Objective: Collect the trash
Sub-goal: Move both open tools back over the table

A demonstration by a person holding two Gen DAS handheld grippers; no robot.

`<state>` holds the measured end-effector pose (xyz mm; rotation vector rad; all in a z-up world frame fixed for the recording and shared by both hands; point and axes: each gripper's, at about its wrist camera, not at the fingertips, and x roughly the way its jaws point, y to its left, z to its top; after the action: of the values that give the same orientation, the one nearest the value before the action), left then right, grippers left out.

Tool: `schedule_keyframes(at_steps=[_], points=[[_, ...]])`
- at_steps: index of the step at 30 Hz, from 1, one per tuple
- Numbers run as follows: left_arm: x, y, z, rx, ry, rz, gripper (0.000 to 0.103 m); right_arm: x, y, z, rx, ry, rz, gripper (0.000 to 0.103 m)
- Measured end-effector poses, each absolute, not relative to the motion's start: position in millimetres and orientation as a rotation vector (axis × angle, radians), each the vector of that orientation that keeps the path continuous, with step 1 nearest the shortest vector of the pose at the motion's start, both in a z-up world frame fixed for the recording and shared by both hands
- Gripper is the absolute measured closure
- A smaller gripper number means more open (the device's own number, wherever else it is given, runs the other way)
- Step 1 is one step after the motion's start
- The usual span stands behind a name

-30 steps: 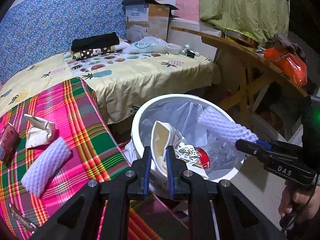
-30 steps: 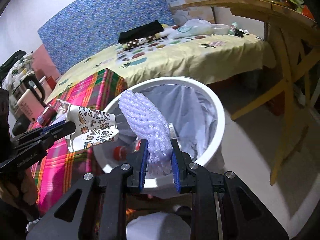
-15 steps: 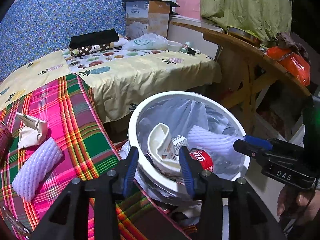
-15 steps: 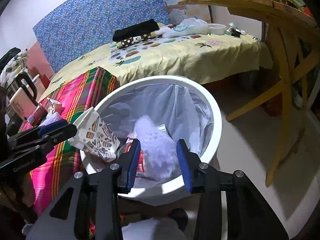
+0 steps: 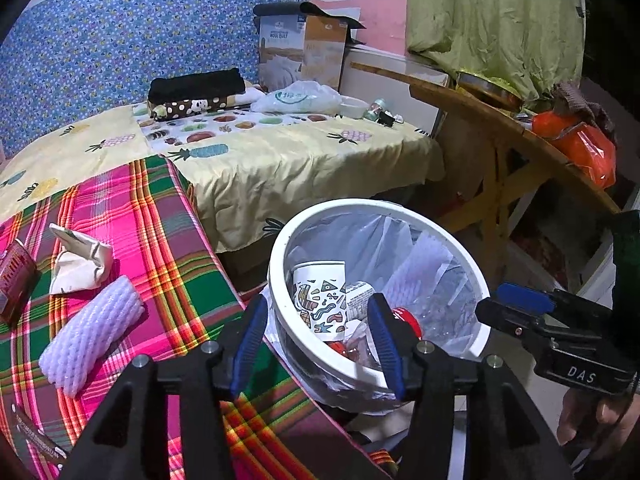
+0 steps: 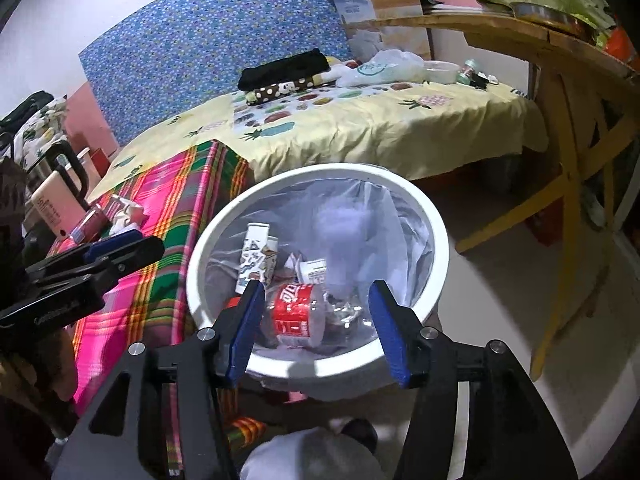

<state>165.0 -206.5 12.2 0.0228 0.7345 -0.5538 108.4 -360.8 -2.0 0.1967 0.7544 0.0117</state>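
A white trash bin (image 5: 276, 280) (image 6: 436, 240) with a clear liner stands beside the plaid-covered table. Inside lie a patterned paper cup (image 5: 320, 300) (image 6: 256, 256), a white foam net (image 5: 420, 264) (image 6: 340, 232) and a red-labelled bottle (image 6: 296, 312). My left gripper (image 5: 316, 332) is open and empty over the bin's near rim. My right gripper (image 6: 316, 320) is open and empty over the bin too. On the plaid cloth lie a foam net (image 5: 92, 332) and a crumpled paper cup (image 5: 80, 260).
A red carton (image 5: 14, 280) sits at the plaid table's left edge. A bed with yellow pineapple sheet (image 5: 280, 152) is behind the bin. A wooden table (image 5: 500, 128) (image 6: 560, 60) stands to the right. Kettle and items (image 6: 56, 176) stand far left.
Both grippers opened. The left let go of the patterned cup and the right let go of the foam net; both dropped into the bin.
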Motion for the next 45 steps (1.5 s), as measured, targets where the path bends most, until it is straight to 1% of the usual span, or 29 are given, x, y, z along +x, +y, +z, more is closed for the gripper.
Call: schedule_keyframes(at_steps=[8, 24, 45], points=[[150, -181, 13, -0.023, 0.756, -0.549, 0.049, 103, -345, 4, 0.182, 0.741, 0.070, 0.047], [117, -120, 10, -0.061, 0.736, -0.403, 0.049, 95, -297, 11, 0.140, 0.723, 0.191, 0.047], [105, -50, 3, -0.101, 0.722, -0.232, 0.049, 109, -245, 10, 0.141, 0.755, 0.332, 0.047]])
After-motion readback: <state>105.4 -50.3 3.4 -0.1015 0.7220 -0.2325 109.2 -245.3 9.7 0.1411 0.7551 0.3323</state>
